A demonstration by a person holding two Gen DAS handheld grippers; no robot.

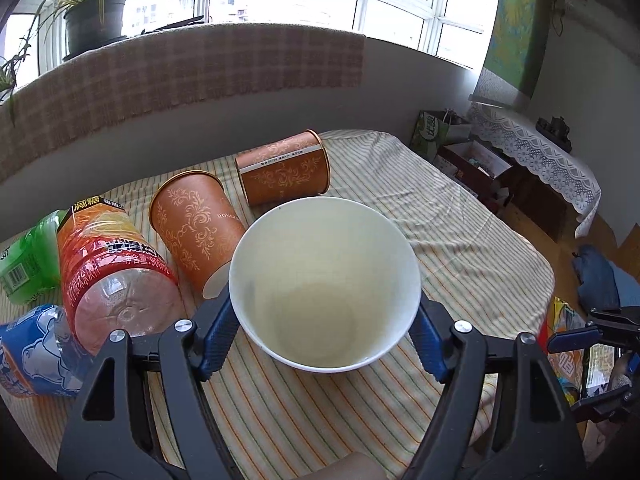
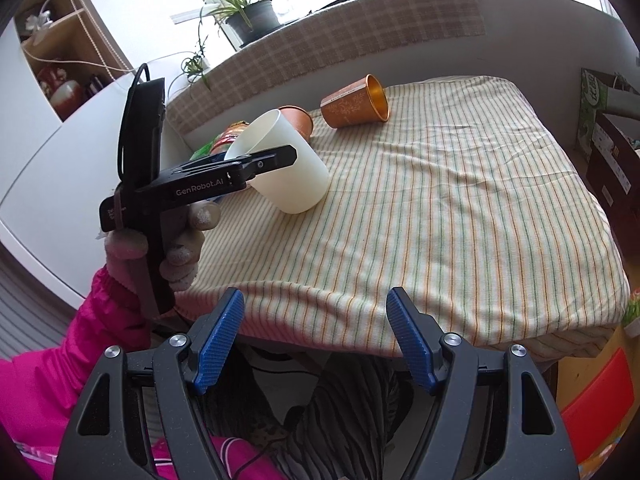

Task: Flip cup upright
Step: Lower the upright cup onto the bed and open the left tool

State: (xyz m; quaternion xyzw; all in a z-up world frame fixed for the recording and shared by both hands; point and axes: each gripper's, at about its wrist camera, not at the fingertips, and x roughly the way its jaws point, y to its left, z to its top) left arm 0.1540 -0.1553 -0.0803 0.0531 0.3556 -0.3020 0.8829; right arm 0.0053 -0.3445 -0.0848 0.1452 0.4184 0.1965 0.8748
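My left gripper [image 1: 324, 332] is shut on a plain white cup [image 1: 324, 280], one blue pad on each side of its wall. In the left wrist view I look into its open mouth. In the right wrist view the white cup [image 2: 292, 168] is tilted, its base near the striped tablecloth [image 2: 440, 208], held by the left gripper [image 2: 276, 160]. My right gripper [image 2: 316, 340] is open and empty, in front of the table's near edge.
Two orange patterned cups lie on the cloth: one [image 1: 196, 228] beside the white cup, one [image 1: 284, 168] on its side farther back, also in the right wrist view [image 2: 356, 104]. Plastic bottles [image 1: 108, 264] lie at the left. Boxes and a lace-covered shelf [image 1: 532, 152] stand right of the table.
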